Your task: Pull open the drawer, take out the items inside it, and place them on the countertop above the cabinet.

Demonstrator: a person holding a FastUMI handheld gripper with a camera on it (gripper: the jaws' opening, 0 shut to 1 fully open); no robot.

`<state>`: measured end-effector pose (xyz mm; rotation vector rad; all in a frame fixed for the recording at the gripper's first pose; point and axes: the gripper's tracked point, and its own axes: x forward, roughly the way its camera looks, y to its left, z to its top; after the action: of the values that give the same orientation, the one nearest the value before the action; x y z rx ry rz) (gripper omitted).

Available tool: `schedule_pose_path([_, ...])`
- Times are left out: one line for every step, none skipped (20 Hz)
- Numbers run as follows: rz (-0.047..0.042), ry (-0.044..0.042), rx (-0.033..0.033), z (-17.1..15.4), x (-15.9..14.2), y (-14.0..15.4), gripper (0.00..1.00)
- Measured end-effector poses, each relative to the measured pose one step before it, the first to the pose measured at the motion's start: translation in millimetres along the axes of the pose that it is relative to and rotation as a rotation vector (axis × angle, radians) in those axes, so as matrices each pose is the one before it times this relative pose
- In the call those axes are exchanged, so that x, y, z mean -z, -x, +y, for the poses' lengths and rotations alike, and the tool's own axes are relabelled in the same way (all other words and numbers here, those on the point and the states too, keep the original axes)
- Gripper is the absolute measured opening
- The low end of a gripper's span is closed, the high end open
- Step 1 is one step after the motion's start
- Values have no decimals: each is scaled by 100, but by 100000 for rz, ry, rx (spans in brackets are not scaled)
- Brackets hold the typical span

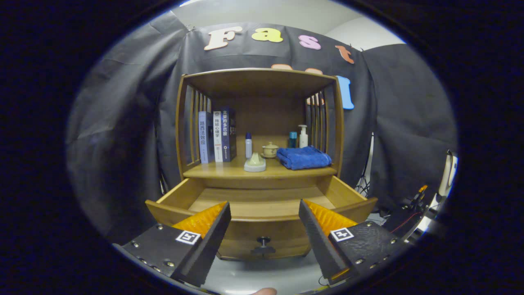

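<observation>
Fingers of my gripper (264, 241) spread apart, gripping nothing, just before the pulled-open wooden drawer (262, 213) with its dark round knob (263, 241). Visible drawer floor looks bare. Folded blue towel (303, 157) lies on the wooden countertop (229, 171) above; judged soft, light, best pinched at a fold.

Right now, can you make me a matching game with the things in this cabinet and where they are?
Things:
1. blue towel
2. books
3. drawer
4. fingers

Places or states:
A. standing upright at the shelf's left end
B. pulled open below the shelf
C. folded on the shelf's right side
D. spread apart, holding nothing, in front of the drawer

Pairs: 1-C, 2-A, 3-B, 4-D
</observation>
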<state>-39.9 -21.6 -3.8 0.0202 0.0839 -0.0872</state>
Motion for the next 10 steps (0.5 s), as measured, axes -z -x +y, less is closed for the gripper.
schedule_pose_path([377, -1643, -276, -120, 1023, 205, 99])
schedule_pose_path([-479, -1590, 782, -210, 181, -235, 99])
schedule_pose_path([-110, -1641, 870, -402, 636, 225, 99])
schedule_pose_path([-549, -1304, 483, -214, 714, 81, 99])
schedule_pose_path([289, -795, 492, -163, 556, 14, 99])
schedule_pose_path([720, -42, 336, -137, 772, -115, 99])
schedule_pose_path([846, 695, 496, -157, 453, -106, 99])
schedule_pose_path([879, 857, 436, -146, 375, 5, 99])
schedule_pose_path([114, 389, 140, -12, 252, -164, 99])
schedule_pose_path([356, -129, -133, 16, 223, -133, 99])
